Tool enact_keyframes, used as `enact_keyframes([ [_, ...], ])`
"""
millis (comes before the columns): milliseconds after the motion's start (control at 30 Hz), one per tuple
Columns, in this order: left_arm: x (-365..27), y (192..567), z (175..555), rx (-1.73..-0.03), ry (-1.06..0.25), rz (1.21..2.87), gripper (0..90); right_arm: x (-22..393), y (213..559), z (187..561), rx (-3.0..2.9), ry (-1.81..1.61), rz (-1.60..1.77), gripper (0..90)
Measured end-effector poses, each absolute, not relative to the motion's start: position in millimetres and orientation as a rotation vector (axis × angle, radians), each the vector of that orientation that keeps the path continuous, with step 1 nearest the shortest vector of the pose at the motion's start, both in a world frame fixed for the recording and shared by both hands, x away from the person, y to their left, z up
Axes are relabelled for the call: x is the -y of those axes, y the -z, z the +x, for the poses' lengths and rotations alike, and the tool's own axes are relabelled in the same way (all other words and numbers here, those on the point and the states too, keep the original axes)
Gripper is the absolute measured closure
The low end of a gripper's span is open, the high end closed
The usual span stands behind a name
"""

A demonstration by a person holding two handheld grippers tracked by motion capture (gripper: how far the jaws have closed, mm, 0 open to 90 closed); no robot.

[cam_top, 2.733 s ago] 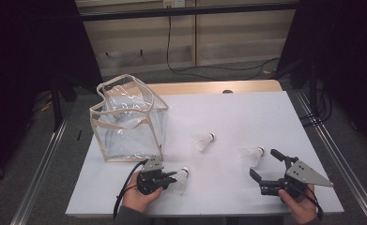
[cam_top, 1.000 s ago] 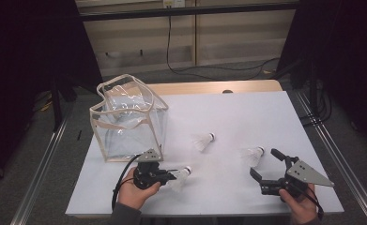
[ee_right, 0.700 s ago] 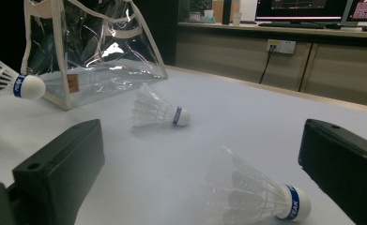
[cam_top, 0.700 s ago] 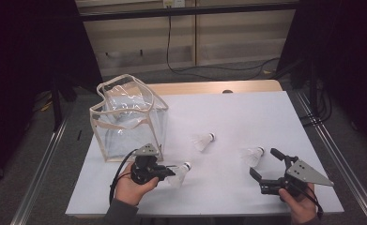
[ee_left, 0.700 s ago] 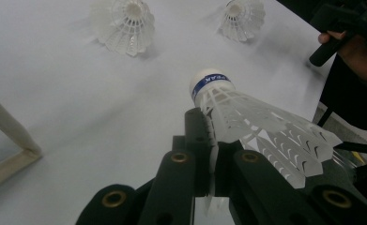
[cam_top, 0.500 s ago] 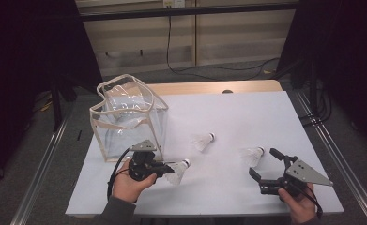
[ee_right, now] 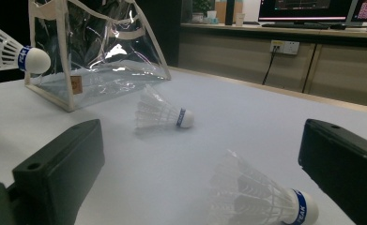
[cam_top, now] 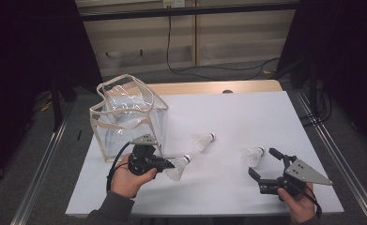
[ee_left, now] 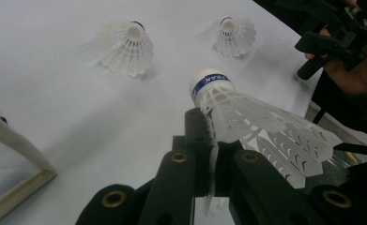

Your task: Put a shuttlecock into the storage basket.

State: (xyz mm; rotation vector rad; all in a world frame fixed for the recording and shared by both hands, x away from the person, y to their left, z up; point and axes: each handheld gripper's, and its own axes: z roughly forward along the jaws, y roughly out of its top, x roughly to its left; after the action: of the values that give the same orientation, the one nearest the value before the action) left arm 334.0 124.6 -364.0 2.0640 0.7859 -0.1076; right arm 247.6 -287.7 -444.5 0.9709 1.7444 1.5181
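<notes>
Clear plastic bag (cam_top: 127,117) stands open and, as far as shows, empty. The left gripper (cam_top: 164,164) has its jaws clamped on one shuttlecock (cam_top: 179,167), held off the worktop (cam_top: 247,108) beside the bag — not yet in. Two more shuttlecocks (cam_top: 202,141) (cam_top: 253,154) lie waiting; the right gripper (cam_top: 264,167) rests with jaws wide — nothing held.

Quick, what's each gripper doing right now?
Left gripper: shut on a shuttlecock.
Right gripper: open, holding nothing.

Bag (cam_top: 125,117) at table's (cam_top: 247,112) left; two shuttlecocks (cam_top: 202,140) (cam_top: 252,154) lie right of it, well apart
</notes>
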Motion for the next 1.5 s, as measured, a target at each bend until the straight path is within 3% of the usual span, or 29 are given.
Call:
enact_keyframes([
  [1500,-114.4,306.3,356.1,-0.793,0.086,2.062,89.7,287.4,445.5,250.0,-1.752,-1.531,0.976,0.5],
])
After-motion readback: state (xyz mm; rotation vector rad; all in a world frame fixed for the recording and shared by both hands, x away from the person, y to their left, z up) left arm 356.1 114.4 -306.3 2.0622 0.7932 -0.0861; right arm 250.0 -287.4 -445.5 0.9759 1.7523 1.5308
